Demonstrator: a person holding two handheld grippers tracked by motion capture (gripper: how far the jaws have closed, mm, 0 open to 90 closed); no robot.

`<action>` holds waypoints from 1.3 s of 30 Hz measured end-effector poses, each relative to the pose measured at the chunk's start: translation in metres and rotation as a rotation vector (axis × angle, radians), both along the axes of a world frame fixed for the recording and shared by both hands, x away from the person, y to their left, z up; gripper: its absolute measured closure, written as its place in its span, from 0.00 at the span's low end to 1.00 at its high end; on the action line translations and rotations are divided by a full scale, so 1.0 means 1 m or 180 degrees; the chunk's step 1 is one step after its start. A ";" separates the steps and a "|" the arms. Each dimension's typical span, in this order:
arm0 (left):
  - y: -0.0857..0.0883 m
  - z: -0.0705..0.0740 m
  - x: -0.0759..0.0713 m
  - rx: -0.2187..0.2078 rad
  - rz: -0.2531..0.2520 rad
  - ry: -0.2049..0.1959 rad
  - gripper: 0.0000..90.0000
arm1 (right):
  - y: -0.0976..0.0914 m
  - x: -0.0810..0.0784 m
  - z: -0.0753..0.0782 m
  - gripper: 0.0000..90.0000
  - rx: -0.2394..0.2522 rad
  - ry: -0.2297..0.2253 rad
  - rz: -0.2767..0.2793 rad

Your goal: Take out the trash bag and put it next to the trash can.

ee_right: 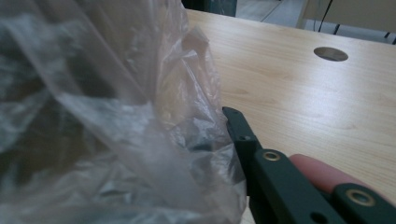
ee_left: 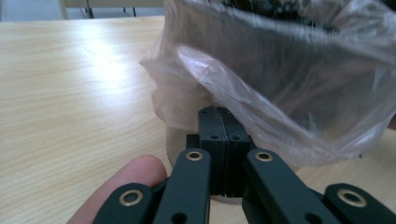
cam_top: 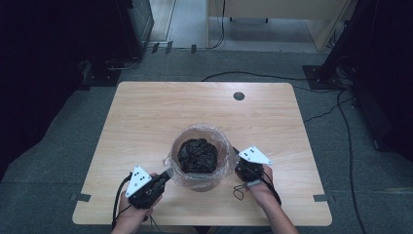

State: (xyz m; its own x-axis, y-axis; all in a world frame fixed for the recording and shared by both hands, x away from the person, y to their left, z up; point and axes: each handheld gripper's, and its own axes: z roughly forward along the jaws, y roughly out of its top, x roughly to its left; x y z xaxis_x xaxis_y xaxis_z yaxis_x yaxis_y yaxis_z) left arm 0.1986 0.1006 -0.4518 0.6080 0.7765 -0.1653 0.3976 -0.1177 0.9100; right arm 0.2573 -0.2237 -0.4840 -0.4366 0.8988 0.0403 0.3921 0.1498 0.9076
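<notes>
A round bin stands near the table's front edge, lined with a clear plastic bag whose rim is folded down over the outside. A dark crumpled mass lies inside. My left gripper is at the bin's lower left. In the left gripper view its jaws are pressed together at the overhanging film of the bag. My right gripper is at the bin's right side. In the right gripper view it is shut on the bag, and film hides one jaw.
The bin stands on a light wooden table with a round cable hole near its far edge, also seen as a hole in the right gripper view. Cables run over the grey floor to the right. Dark equipment stands at both sides.
</notes>
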 end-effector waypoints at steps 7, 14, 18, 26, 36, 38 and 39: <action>0.003 0.015 0.001 -0.0083 -0.0003 -0.0094 1.00 | -0.001 -0.002 0.014 1.00 0.0006 -0.0173 -0.0023; 0.004 0.034 0.000 -0.0146 -0.0011 -0.0224 1.00 | 0.000 -0.006 0.039 1.00 0.0017 -0.0448 -0.0092; 0.003 0.044 0.000 -0.0162 -0.0009 -0.0286 1.00 | 0.000 -0.005 0.054 1.00 -0.0027 -0.0562 -0.0051; -0.003 0.065 0.007 -0.0189 -0.0030 -0.0399 1.00 | 0.008 -0.008 0.084 1.00 -0.0026 -0.0818 0.0028; -0.007 0.066 0.005 -0.0084 0.0145 -0.0412 0.94 | 0.036 -0.023 0.094 0.92 -0.0042 -0.0965 0.0408; -0.005 0.058 0.003 -0.0075 0.0261 -0.0331 0.78 | 0.037 -0.026 0.092 0.91 -0.0031 -0.0960 0.0428; -0.003 0.052 0.002 -0.0066 0.0298 -0.0279 0.70 | 0.037 -0.027 0.091 0.90 -0.0022 -0.0959 0.0423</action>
State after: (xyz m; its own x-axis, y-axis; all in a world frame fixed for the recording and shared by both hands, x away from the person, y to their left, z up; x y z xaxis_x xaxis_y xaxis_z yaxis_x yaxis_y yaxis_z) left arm 0.2005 0.0979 -0.3994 0.5459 0.8275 -0.1312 0.3247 -0.0646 0.9436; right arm 0.2305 -0.1867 -0.3931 -0.5415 0.8329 -0.1143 0.0828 0.1881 0.9786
